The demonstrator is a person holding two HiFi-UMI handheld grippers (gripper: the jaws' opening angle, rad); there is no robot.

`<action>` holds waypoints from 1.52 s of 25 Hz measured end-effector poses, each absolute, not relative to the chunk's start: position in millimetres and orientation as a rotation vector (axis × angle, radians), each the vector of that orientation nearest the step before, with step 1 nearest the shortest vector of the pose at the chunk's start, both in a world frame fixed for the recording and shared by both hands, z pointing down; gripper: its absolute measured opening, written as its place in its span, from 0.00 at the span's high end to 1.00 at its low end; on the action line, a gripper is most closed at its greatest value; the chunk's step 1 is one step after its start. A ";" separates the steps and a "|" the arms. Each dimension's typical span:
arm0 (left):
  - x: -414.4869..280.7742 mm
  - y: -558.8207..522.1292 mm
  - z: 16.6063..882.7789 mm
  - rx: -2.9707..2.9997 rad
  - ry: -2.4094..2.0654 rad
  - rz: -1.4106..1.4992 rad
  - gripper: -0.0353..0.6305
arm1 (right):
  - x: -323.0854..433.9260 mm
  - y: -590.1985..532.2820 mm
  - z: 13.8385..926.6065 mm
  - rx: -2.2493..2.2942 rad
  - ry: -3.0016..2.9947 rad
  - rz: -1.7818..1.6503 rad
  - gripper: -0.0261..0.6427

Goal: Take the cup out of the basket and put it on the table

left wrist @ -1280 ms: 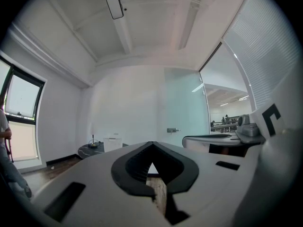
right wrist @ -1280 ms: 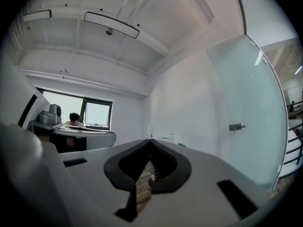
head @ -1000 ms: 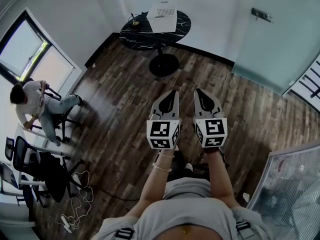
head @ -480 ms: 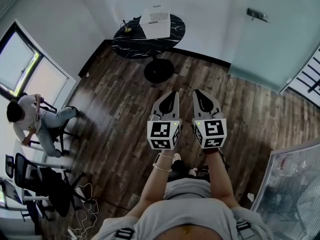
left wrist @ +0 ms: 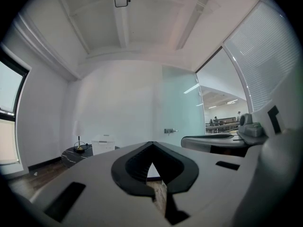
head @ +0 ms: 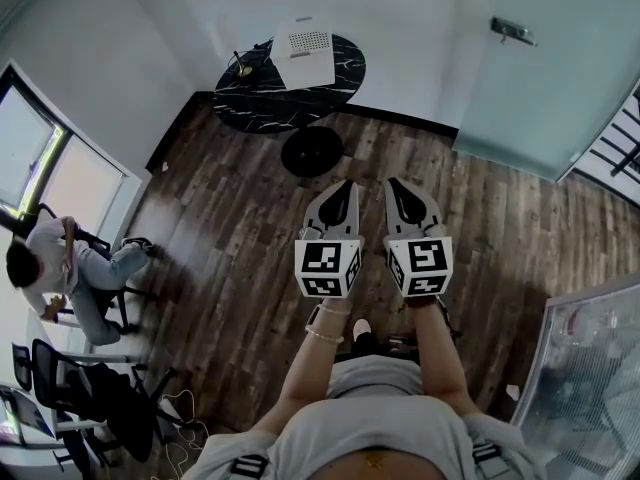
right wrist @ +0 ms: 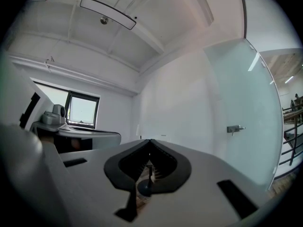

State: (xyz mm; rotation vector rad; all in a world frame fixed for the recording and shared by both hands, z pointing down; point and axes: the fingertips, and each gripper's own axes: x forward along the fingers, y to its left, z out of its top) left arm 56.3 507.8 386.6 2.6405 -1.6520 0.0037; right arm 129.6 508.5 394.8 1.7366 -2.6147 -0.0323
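**A:** Where's the cup?

**B:** Out of sight. A white basket stands on the far side of a round dark tabletop, well ahead. Its inside doesn't show from here, so I can't tell which way the cup points or how its long axis lies.

**A:** And the tongs?

**B:** They are side by side above the wood floor, both pointing toward that tabletop and well short of it. The left tongs have their jaws pressed together to a point with nothing between them. The right tongs are the same, tips meeting and empty.

**A:** Anything else on the tabletop?

**B:** A small gold-coloured thing left of the basket, too small to name.

**A:** And the room?

**B:** There's a frosted glass door at the right. At the left a seated person is by the window.
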 end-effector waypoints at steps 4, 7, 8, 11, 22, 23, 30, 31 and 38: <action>44.9 496.5 386.7 2.657 -1.630 0.005 0.94 | 118.2 497.9 396.6 1.762 -2.598 -0.029 0.95; 42.0 491.0 388.8 2.668 -1.610 0.013 0.94 | 113.7 492.7 399.8 1.774 -2.584 -0.019 0.95; 41.6 489.5 389.8 2.671 -1.603 0.015 0.94 | 112.8 491.2 401.0 1.777 -2.580 -0.015 0.95; 38.9 485.0 391.9 2.670 -1.591 0.021 0.94 | 110.5 486.3 402.9 1.785 -2.571 -0.004 0.95; 32.2 464.7 398.9 2.631 -1.610 0.027 0.94 | 106.3 465.1 405.7 1.774 -2.573 0.005 0.95; 31.6 459.7 398.7 2.627 -1.615 0.024 0.94 | 105.4 460.5 405.8 1.768 -2.576 0.002 0.95; 38.6 414.5 397.9 2.603 -1.661 0.040 0.94 | 109.6 407.6 407.3 1.724 -2.610 0.020 0.95; 37.9 406.3 397.8 2.594 -1.672 0.042 0.94 | 108.9 398.3 407.2 1.714 -2.616 0.020 0.95; 31.1 351.5 392.6 2.526 -1.771 0.033 0.94 | 101.5 338.4 403.4 1.608 -2.678 0.009 0.95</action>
